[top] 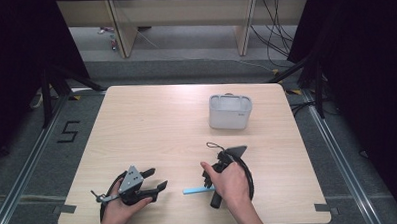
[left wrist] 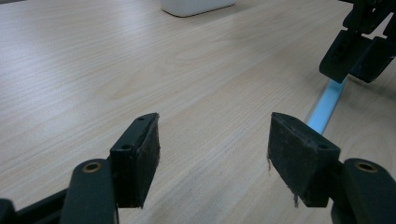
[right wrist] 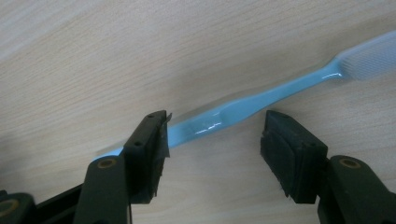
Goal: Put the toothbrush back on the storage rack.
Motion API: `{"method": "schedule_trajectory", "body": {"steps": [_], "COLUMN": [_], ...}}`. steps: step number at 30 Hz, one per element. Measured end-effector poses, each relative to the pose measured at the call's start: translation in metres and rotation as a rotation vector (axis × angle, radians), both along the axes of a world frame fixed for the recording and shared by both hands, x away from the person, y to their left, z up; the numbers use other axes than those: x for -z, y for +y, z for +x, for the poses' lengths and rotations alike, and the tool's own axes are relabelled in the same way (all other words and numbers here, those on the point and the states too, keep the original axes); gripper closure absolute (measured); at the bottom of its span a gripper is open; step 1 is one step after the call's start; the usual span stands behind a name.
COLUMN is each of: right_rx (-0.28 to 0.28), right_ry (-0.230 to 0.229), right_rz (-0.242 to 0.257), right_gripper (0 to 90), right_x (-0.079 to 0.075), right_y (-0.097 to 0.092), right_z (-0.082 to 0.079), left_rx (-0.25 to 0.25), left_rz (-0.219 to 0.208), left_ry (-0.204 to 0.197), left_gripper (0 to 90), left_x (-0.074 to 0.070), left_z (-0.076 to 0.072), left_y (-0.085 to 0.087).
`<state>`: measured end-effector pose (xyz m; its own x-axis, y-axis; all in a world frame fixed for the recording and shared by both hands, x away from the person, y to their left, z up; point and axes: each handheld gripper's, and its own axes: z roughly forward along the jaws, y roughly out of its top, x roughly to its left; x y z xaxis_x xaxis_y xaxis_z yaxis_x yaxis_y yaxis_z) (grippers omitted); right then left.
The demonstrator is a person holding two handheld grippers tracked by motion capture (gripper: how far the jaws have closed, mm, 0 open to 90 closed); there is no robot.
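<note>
toothbrush: slim light-blue plastic toothbrush flat on the pale wooden tabletop — light, stiff, slick.
hold: my right gripper, jaws released, straddles the thick mid-handle — best grip.
left gripper: released, idle.

The toothbrush is glossy light-blue plastic with pale bristles. The table is smooth matt light wood grain. The container looks like matt white plastic.

Pale wooden bench bare across its left and middle: free passage. Far right, a grey rounded plastic box stands alone (well apart from all else). Near edge: light-blue plastic toothbrush lies flat, bare wood either side.
</note>
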<state>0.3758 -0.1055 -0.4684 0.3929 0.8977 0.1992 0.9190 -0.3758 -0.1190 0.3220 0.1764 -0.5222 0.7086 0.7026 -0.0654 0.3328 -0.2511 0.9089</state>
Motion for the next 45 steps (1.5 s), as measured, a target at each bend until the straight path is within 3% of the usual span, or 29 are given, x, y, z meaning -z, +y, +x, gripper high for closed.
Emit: {"method": "schedule_trajectory", "body": {"steps": [1, 4, 5, 8, 9, 11, 14, 16, 17, 23, 24, 25, 27, 28, 29, 30, 33, 34, 35, 38, 39, 45], "right_rx": [-0.009, 0.038, -0.006, 0.023, -0.001, 0.046, 0.009, 0.018, 0.059, 0.081, -0.009, -0.009, 0.013, 0.051, 0.051, 0.042, 0.069, 0.063, 0.018, 0.027, -0.030, -0.078], "right_ry": [-0.006, 0.014, -0.001, 0.003, -0.010, 0.008, -0.004, 0.001, 0.012, 0.022, -0.021, -0.021, -0.018, -0.014, -0.014, -0.045, -0.037, -0.033, -0.046, -0.047, -0.055, -0.062], "right_rz": [-0.002, -0.003, -0.018, -0.027, -0.035, -0.036, -0.051, -0.062, -0.064, -0.090, -0.115, -0.115, -0.114, -0.125, -0.125, -0.149, -0.149, -0.155, -0.168, -0.180, -0.203, -0.226], "right_gripper": [41.7, 42.4, 42.5, 42.7, 42.7, 42.7, 42.7, 42.8, 43.2, 44.1, 44.6, 44.6, 44.8, 46.4, 46.4, 46.9, 50.9, 52.6, 54.4, 58.3, 61.3, 68.1], "right_x": [0.000, 0.001, 0.002, 0.001, 0.002, 0.002, 0.004, 0.006, 0.005, 0.005, 0.008, 0.008, 0.007, 0.007, 0.007, 0.010, 0.008, 0.008, 0.008, 0.008, 0.008, 0.008], "right_y": [0.000, 0.003, 0.000, 0.003, 0.002, 0.006, 0.003, 0.004, 0.008, 0.010, 0.005, 0.005, 0.008, 0.011, 0.011, 0.012, 0.014, 0.014, 0.012, 0.014, 0.012, 0.013], "right_z": [0.000, 0.003, 0.002, 0.004, 0.003, 0.005, 0.005, 0.006, 0.007, 0.009, 0.006, 0.006, 0.008, 0.009, 0.009, 0.008, 0.010, 0.010, 0.009, 0.008, 0.007, 0.006], "left_rx": [0.000, -0.005, -0.002, 0.001, -0.004, -0.005, -0.005, -0.005, -0.005, -0.004, -0.003, -0.003, -0.001, -0.001, -0.001, 0.000, 0.002, 0.000, 0.001, 0.001, 0.001, 0.005], "left_rz": [0.001, 0.011, 0.002, -0.002, -0.006, 0.002, 0.001, 0.000, 0.000, 0.002, 0.006, 0.006, 0.006, 0.005, 0.005, 0.005, 0.003, 0.005, 0.005, 0.006, 0.006, -0.005], "left_ry": [-0.001, 0.000, -0.003, 0.000, 0.001, 0.004, 0.005, 0.006, 0.006, 0.006, 0.007, 0.007, 0.005, 0.004, 0.004, 0.003, 0.003, 0.005, 0.005, 0.006, 0.006, 0.004], "left_gripper": [33.5, 33.5, 33.5, 33.5, 33.5, 33.4, 33.4, 33.4, 33.4, 33.4, 33.4, 33.4, 33.4, 33.4, 33.4, 33.4, 33.3, 33.3, 33.3, 33.2, 33.2, 33.1], "left_x": [0.000, -0.001, 0.000, 0.000, 0.000, -0.001, -0.001, 0.000, 0.000, 0.000, -0.001, -0.001, -0.001, 0.000, 0.000, 0.000, 0.000, 0.000, 0.000, 0.000, 0.000, 0.000], "left_z": [0.000, -0.001, 0.000, 0.000, -0.001, -0.001, -0.001, -0.001, -0.001, -0.001, -0.001, -0.001, -0.001, -0.002, -0.002, -0.002, -0.002, -0.002, -0.002, -0.002, -0.002, -0.001], "left_y": [0.000, 0.000, 0.000, 0.000, 0.000, 0.000, 0.000, 0.000, 0.000, 0.000, 0.000, 0.000, 0.000, 0.000, 0.000, 0.000, 0.000, 0.000, 0.000, 0.000, 0.000, 0.000]}}
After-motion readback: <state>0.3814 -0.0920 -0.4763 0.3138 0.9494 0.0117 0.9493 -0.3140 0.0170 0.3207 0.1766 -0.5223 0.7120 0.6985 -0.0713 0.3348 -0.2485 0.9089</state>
